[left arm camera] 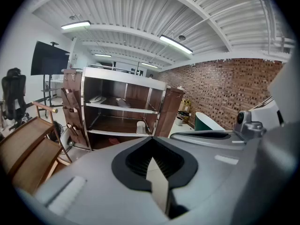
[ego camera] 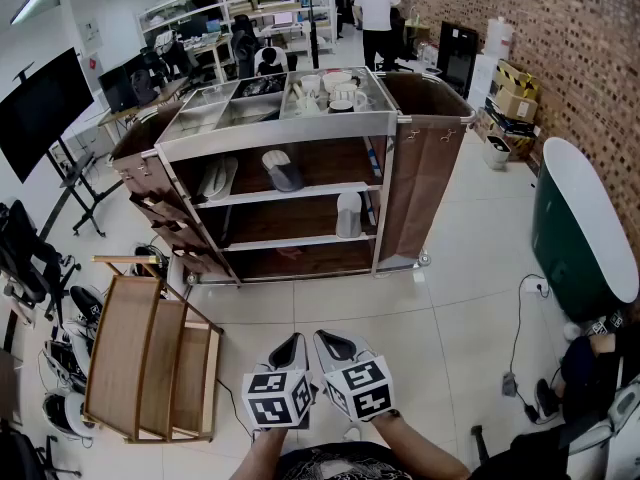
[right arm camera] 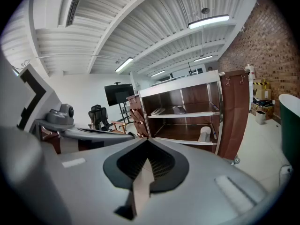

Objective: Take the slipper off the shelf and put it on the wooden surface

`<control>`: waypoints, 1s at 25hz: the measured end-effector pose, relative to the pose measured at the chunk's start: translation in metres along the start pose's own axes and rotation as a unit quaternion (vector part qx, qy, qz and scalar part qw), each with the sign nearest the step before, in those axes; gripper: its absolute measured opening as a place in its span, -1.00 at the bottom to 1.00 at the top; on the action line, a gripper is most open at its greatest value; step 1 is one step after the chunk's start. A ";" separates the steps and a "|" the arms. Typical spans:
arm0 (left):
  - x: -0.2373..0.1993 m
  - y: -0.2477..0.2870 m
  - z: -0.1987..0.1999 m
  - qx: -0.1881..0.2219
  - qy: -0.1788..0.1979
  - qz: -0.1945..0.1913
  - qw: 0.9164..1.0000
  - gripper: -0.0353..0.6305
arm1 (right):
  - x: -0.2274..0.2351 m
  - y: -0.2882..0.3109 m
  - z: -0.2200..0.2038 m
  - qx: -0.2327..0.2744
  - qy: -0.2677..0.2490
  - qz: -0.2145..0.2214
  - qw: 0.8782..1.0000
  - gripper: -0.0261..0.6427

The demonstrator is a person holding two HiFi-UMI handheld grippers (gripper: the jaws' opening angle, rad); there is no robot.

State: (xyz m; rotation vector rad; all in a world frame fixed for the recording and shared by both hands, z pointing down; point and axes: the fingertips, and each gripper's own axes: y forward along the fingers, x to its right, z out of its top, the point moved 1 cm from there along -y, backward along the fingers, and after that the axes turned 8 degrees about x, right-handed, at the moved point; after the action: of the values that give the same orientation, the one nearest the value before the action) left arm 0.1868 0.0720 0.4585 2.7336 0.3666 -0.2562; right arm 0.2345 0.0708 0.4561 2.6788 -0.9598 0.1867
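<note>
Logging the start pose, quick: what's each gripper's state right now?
Left gripper: closed, holding nothing.
Right gripper: closed, holding nothing.

The head view looks steeply down from well back. Both low gripper views face forward, sharing the distant shelf cart [ego camera: 275,136].

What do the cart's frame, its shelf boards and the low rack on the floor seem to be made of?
Cart frame: probably metal, brushed silver; its thin rails shine pale grey.
Shelf boards: dark brown wood or wood-look laminate; the look leaves it open.
Low rack: light wood, matt, with plain slats and warm brown colour.
</note>
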 end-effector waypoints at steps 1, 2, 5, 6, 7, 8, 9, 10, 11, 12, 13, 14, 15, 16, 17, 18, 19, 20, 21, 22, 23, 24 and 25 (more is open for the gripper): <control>0.002 0.002 -0.001 0.000 -0.001 0.001 1.000 -0.88 | 0.005 0.000 -0.001 -0.001 0.002 0.001 1.000 -0.92; 0.004 0.004 -0.002 0.000 -0.002 0.002 1.000 -0.88 | 0.009 0.000 -0.002 -0.002 0.003 0.001 1.000 -0.92; 0.006 0.012 -0.001 0.002 -0.003 0.005 1.000 -0.88 | 0.020 0.005 0.000 -0.002 0.004 0.005 1.000 -0.92; 0.006 0.015 0.000 0.003 -0.003 0.007 1.000 -0.88 | 0.021 0.007 0.001 -0.002 0.003 0.007 1.000 -0.92; 0.005 0.019 0.002 0.004 -0.003 0.008 1.000 -0.88 | 0.023 0.010 0.002 -0.003 0.001 0.010 1.000 -0.92; 0.004 0.023 0.004 0.006 -0.003 0.010 1.000 -0.88 | 0.024 0.013 0.004 -0.003 0.000 0.013 1.000 -0.92; 0.002 0.026 0.006 0.007 -0.004 0.011 1.000 -0.88 | 0.025 0.017 0.004 -0.004 -0.002 0.015 1.000 -0.92; 0.001 0.030 0.008 0.009 -0.005 0.012 1.000 -0.88 | 0.026 0.021 0.005 -0.005 -0.003 0.017 1.000 -0.92; -0.001 0.035 0.011 0.011 -0.006 0.012 1.000 -0.88 | 0.027 0.025 0.006 -0.006 -0.005 0.018 1.000 -0.92; -0.003 0.039 0.013 0.013 -0.008 0.011 1.000 -0.88 | 0.028 0.030 0.007 -0.007 -0.007 0.018 1.000 -0.92; -0.005 0.045 0.016 0.015 -0.010 0.009 1.000 -0.88 | 0.030 0.035 0.008 -0.008 -0.011 0.018 1.000 -0.92; -0.008 0.051 0.018 0.016 -0.010 0.007 1.000 -0.88 | 0.032 0.040 0.010 -0.009 -0.014 0.017 1.000 -0.92; -0.010 0.057 0.022 0.017 -0.011 0.005 1.000 -0.88 | 0.034 0.046 0.012 -0.010 -0.016 0.015 1.000 -0.92; -0.014 0.063 0.026 0.019 -0.011 0.003 1.000 -0.88 | 0.036 0.053 0.015 -0.010 -0.018 0.014 1.000 -0.92; -0.018 0.069 0.030 0.021 -0.012 0.002 1.000 -0.88 | 0.038 0.060 0.018 -0.010 -0.019 0.014 1.000 -0.92; -0.023 0.075 0.035 0.023 -0.013 0.000 1.000 -0.88 | 0.040 0.068 0.021 -0.009 -0.019 0.013 1.000 -0.92; -0.029 0.081 0.039 0.025 -0.015 -0.001 1.000 -0.88 | 0.041 0.076 0.024 -0.009 -0.020 0.012 1.000 -0.92; -0.036 0.086 0.044 0.027 -0.017 -0.001 0.999 -0.88 | 0.043 0.086 0.026 -0.011 -0.020 0.011 1.000 -0.92; -0.044 0.091 0.048 0.029 -0.019 -0.002 0.999 -0.88 | 0.043 0.095 0.028 -0.013 -0.021 0.010 1.000 -0.92; -0.052 0.096 0.052 0.030 -0.021 -0.002 0.999 -0.88 | 0.043 0.105 0.030 -0.016 -0.021 0.010 1.000 -0.92; -0.061 0.101 0.056 0.031 -0.024 -0.002 0.999 -0.88 | 0.043 0.114 0.032 -0.018 -0.022 0.009 1.000 -0.92; -0.069 0.107 0.059 0.030 -0.026 -0.002 0.999 -0.88 | 0.043 0.123 0.035 -0.019 -0.022 0.009 1.000 -0.92; -0.077 0.113 0.063 0.030 -0.028 -0.003 0.999 -0.88 | 0.044 0.133 0.038 -0.020 -0.023 0.008 1.000 -0.92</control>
State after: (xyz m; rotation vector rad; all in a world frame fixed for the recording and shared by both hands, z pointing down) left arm 0.1381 -0.0698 0.4560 2.7775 0.3562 -0.3494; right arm 0.1844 -0.0651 0.4595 2.6507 -0.9870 0.1090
